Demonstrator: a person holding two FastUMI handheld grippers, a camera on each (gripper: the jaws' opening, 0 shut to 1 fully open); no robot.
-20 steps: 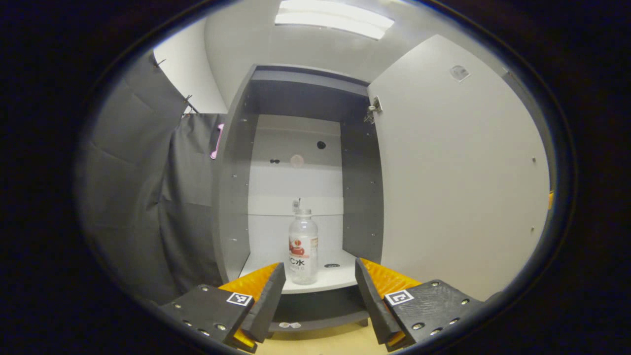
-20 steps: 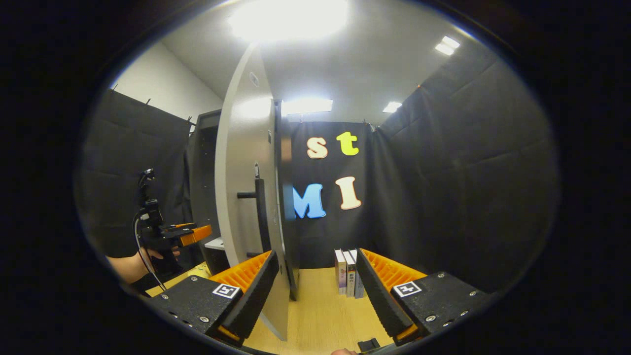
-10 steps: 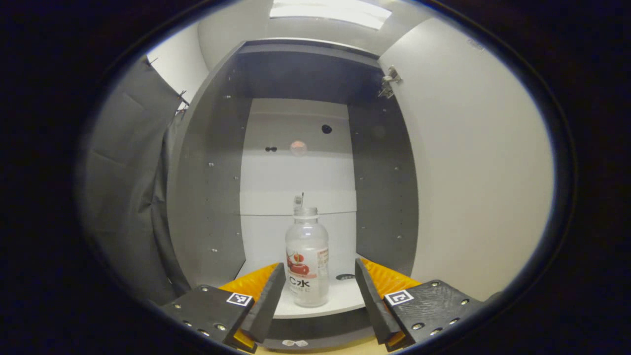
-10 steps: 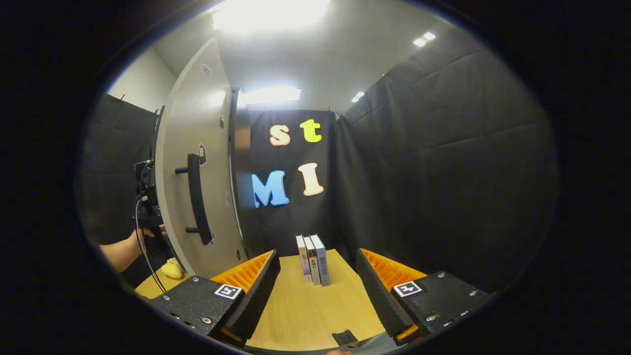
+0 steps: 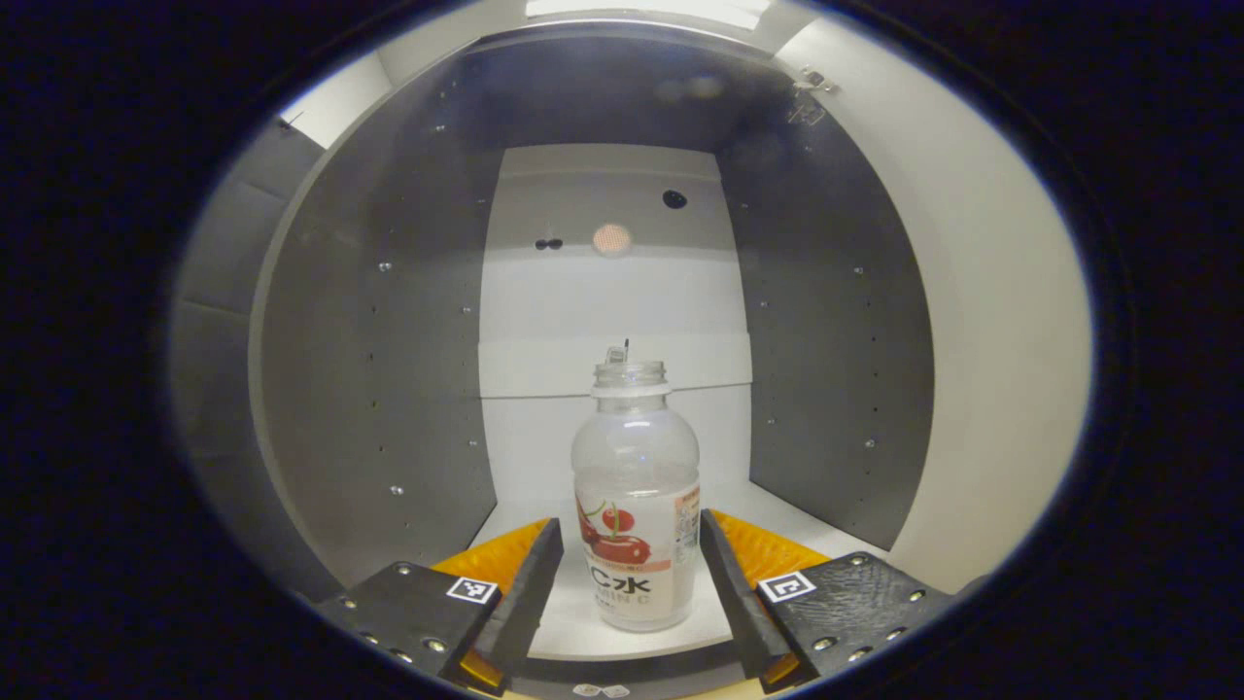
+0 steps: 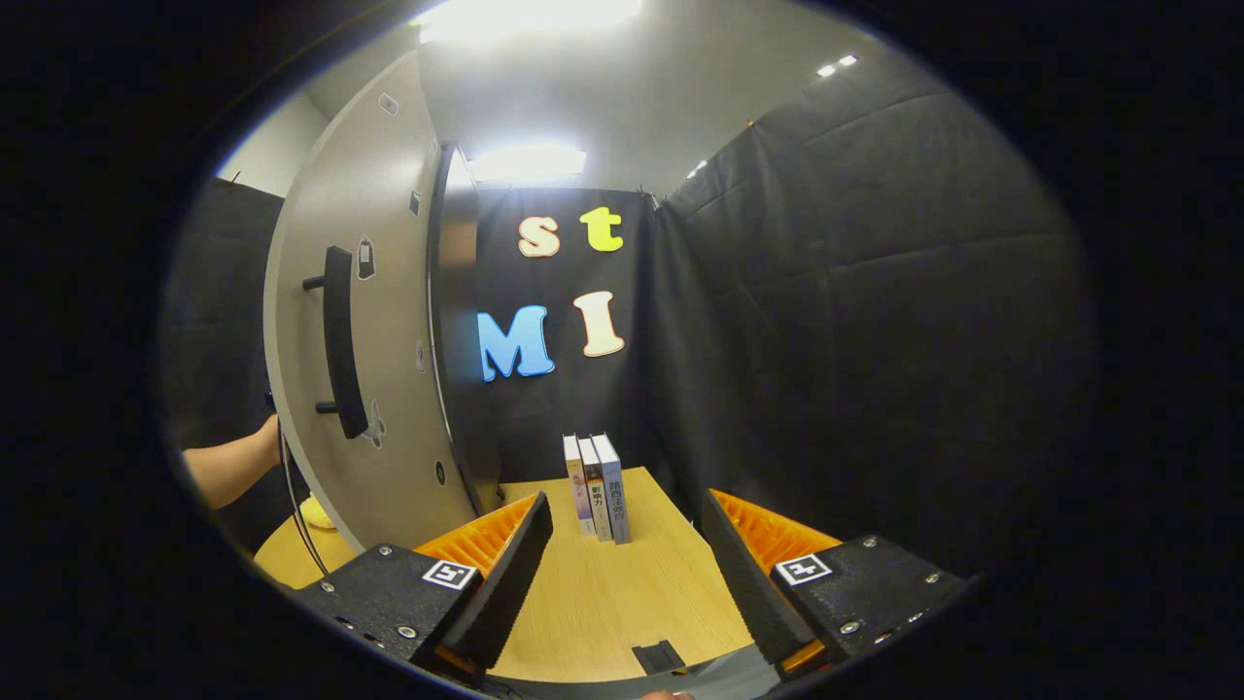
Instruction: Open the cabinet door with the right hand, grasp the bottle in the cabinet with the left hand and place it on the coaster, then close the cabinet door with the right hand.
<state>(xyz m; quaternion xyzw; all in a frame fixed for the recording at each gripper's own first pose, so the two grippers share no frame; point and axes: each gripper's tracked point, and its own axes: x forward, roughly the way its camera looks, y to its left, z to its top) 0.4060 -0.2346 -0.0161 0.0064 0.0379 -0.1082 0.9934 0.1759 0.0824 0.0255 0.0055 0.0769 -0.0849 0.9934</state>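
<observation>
The cabinet (image 5: 389, 340) stands open, its door (image 6: 384, 321) swung wide beside the wooden table (image 6: 622, 583). The clear bottle (image 5: 637, 515) stands upright near the front edge of the cabinet's white floor, between the spread fingers of the left gripper (image 5: 632, 574), untouched. The right gripper (image 6: 627, 574) hangs over the table, jaws wide and empty. Three books (image 6: 596, 486) stand near the table's far edge.

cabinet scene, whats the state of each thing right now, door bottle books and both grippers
cabinet door: swung open
bottle: upright on the cabinet's bottom shelf, cap on, between the left gripper's fingers, not yet pinched
left gripper: open, fingers either side of the bottle
right gripper: open, holding nothing, over the wooden table
books: three, standing upright together on the table
</observation>
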